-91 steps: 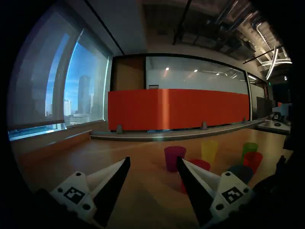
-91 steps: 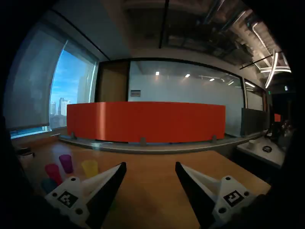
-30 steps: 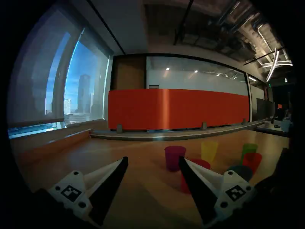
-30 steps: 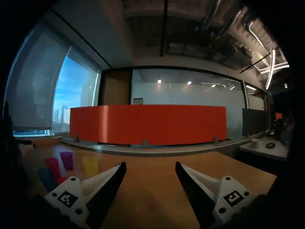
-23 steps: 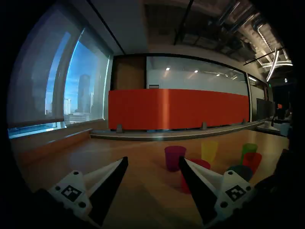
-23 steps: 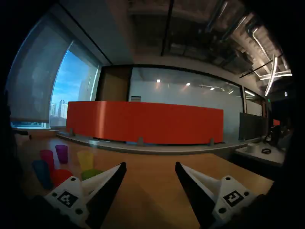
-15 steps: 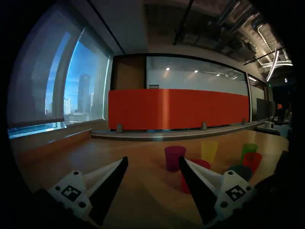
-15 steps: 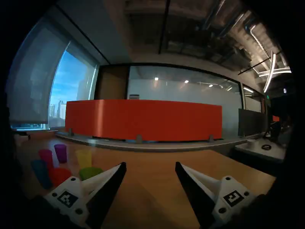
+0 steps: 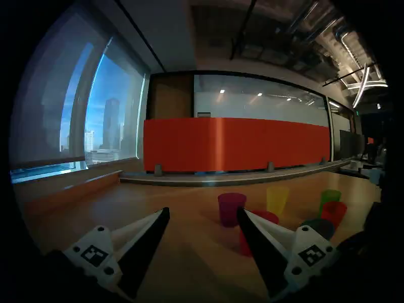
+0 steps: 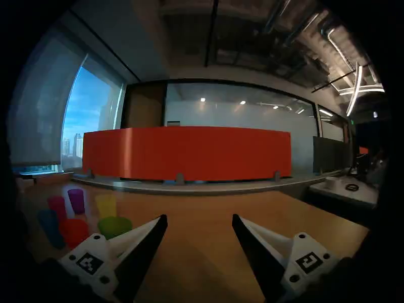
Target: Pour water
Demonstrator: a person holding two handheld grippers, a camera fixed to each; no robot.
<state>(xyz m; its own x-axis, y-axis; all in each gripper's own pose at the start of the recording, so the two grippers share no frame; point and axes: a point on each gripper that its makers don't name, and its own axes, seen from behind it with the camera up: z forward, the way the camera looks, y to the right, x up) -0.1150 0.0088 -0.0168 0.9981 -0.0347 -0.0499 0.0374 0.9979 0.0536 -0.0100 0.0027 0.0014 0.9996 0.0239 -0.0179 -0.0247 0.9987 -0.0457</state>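
Office with a long wooden table [image 9: 166,194] before an orange partition panel [image 9: 232,144]. Left gripper [image 9: 202,209]: jaws wide, empty. Ahead, toward its right finger, a translucent purple plastic cup [image 9: 232,208] stands upright, long axis vertical, mouth up. Right gripper [image 10: 198,217]: jaws wide, empty. Advise gripping mid-wall, squarely, before tilting.

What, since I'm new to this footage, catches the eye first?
The long orange partition across the far edge of the wooden table dominates both views. Next come the bright window with a city skyline at left, and the coloured cups clustered just beyond the open left gripper.
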